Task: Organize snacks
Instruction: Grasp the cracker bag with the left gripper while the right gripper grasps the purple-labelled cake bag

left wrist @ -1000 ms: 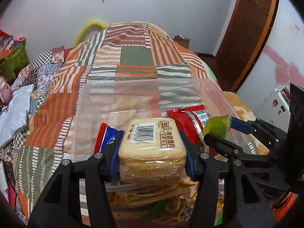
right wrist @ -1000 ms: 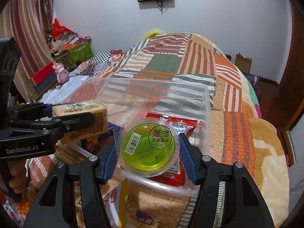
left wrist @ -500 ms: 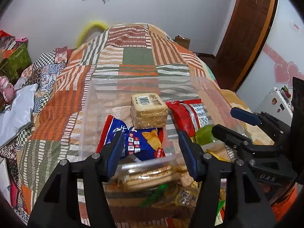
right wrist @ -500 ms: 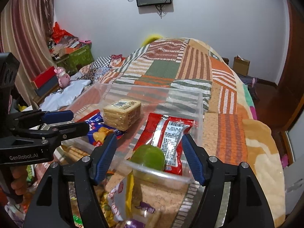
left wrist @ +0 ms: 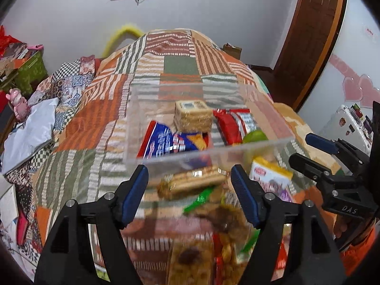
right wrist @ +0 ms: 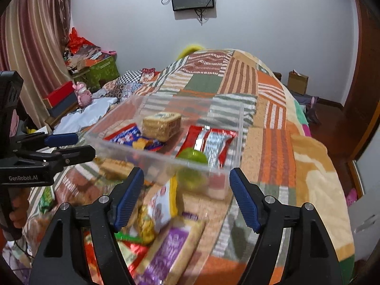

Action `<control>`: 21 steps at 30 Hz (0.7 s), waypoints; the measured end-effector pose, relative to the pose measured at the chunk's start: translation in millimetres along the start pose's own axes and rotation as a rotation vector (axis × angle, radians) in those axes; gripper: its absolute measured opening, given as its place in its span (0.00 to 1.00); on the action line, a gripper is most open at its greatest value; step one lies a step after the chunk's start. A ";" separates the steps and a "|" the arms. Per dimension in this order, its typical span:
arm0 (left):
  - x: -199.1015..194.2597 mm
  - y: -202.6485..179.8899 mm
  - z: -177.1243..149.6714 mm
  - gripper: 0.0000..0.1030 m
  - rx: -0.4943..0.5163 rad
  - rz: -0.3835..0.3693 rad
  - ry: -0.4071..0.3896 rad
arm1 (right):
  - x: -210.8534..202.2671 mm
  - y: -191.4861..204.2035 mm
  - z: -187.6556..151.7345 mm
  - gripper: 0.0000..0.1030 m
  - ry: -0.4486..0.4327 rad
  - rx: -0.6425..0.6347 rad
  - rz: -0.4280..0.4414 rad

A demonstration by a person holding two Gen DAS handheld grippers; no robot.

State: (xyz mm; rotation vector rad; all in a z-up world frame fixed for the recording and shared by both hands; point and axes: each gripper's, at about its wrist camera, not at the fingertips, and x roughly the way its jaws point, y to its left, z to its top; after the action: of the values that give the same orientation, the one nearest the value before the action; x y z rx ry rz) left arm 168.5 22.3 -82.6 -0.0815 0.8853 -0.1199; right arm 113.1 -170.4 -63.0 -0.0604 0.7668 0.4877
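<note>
the clear bin (left wrist: pixel 206 150) sits just ahead of both my tongs, and 4 snacks are in it: cracker stack (left wrist: pixel 192 116) at the back, blue chip bag (left wrist: pixel 169 140) on the left, red packet (left wrist: pixel 234 124) on the right, green jelly cup (right wrist: pixel 192 156) tight against the near wall. the rest of the snacks lie loose right under my tips, outside the bin: a biscuit sleeve (left wrist: pixel 191 182) just past my left tongs (left wrist: pixel 189 191), a yellow-edged pack (right wrist: pixel 163 204) and a purple pack (right wrist: pixel 169 247) between the fingers of my right tongs (right wrist: pixel 186 196).

both tongs are spread w/ nothing between the pads; jaws have just been opening.

risks from here, as i judge it:
- pile is messy and overlapping, so a quick grab may pinch 2 wrappers at once or just a slippery corner, and a pack drops short of the bin.
- bin wall is clear and hard to read; coming in low i may knock the near edge and shove the bin along the soft quilt (left wrist: pixel 99 118).
- my 2 tongs work close together, so they may clash over the pile.
- squeezing too hard crushes crackers.
</note>
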 end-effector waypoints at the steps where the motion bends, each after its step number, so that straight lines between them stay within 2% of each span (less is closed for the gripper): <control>1: -1.2 0.2 -3.7 0.70 0.001 0.002 0.006 | -1.1 0.6 -1.7 0.70 0.004 0.000 0.001; 12: 0.3 5.3 -49.6 0.70 -0.001 0.012 0.093 | -2.8 7.9 -38.0 0.70 0.062 0.027 0.027; 21: 7.1 7.4 -73.8 0.70 0.007 0.002 0.144 | 2.1 12.5 -56.0 0.70 0.105 0.017 0.033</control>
State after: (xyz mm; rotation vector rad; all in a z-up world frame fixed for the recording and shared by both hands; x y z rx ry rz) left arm 116.2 27.0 -135.5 -0.0660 1.0286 -0.1276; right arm 72.4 -171.3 -103.4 -0.0576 0.8763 0.5119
